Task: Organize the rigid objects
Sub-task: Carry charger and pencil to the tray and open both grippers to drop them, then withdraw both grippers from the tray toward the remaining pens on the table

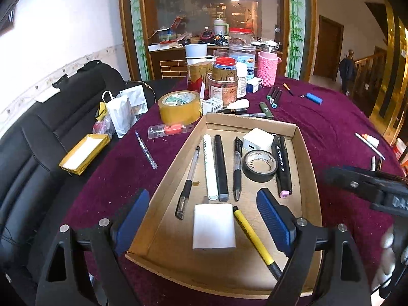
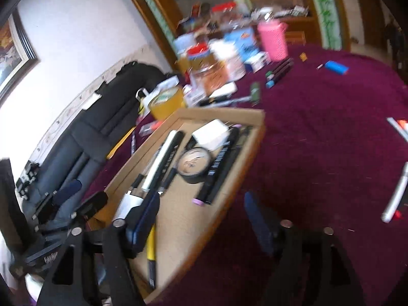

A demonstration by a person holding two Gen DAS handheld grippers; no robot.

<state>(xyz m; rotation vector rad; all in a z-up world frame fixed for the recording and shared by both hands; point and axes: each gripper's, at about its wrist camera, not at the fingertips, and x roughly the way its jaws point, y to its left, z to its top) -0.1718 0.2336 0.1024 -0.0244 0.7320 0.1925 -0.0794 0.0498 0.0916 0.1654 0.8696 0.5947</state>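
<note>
- Cardboard tray point(image 1: 303, 153) sits on the worktop point(image 1: 331, 127), which is covered in a dark red cloth.
- Inside it, pens and markers lie side by side; a roll of black tape point(image 1: 260, 165) rests toward the far right, touching a white charger point(image 1: 258, 139) behind it.
- At the near end lie a white box point(image 1: 213, 227) and, just to its right, a yellow pen point(image 1: 251, 237).
- Left gripper point(image 1: 204, 219) hangs over the tray's near end, jaws spread wide and pinching nothing.
- Right gripper point(image 2: 201, 216) straddles the tray's right wall with jaws spread and empty; this view is blurred, so finer contact is hard to judge.
- Big roll of brown tape point(image 1: 179, 107) stands beyond the tray's far left corner.
- Blue lighter point(image 1: 314, 98) lies far right, well apart.
</note>
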